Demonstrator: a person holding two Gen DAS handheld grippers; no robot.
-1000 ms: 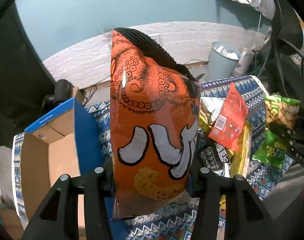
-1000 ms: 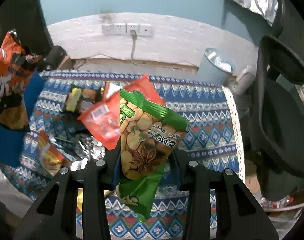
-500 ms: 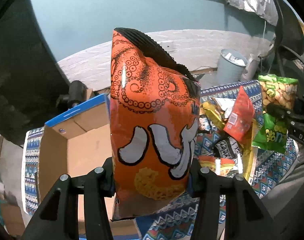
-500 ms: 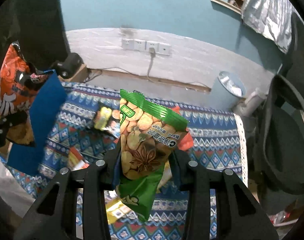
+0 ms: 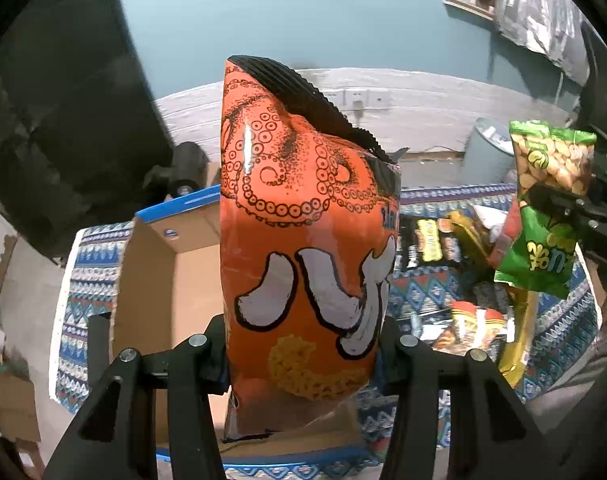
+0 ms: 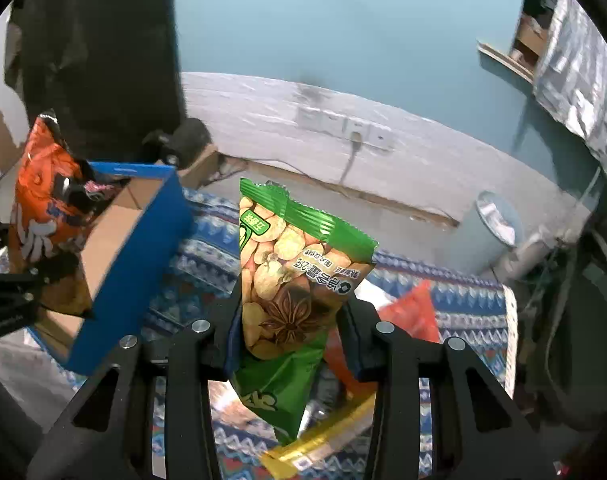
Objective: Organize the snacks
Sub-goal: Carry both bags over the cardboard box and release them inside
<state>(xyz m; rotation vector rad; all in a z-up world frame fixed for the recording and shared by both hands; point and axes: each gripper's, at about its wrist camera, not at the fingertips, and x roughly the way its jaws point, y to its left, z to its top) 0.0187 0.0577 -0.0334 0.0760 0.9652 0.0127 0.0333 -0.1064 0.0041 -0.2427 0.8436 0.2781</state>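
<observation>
Two snack bags carried toward the box
Left claw (image 5: 303, 344) grips the orange octopus bag (image 5: 307, 248), right claw (image 6: 289, 324) the green peanut bag (image 6: 291, 280); either slick pack may slip short of the cardboard box (image 5: 159, 280) at lower left.

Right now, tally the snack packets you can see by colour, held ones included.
Orange: 2, the octopus bag in the left gripper and a small packet on the cloth.
Green: 1, the peanut bag in the right gripper.
Red: 1.
Yellow: 1.
Black: 1.
Total: 6 clearly seen; the pile may hide more.
</observation>
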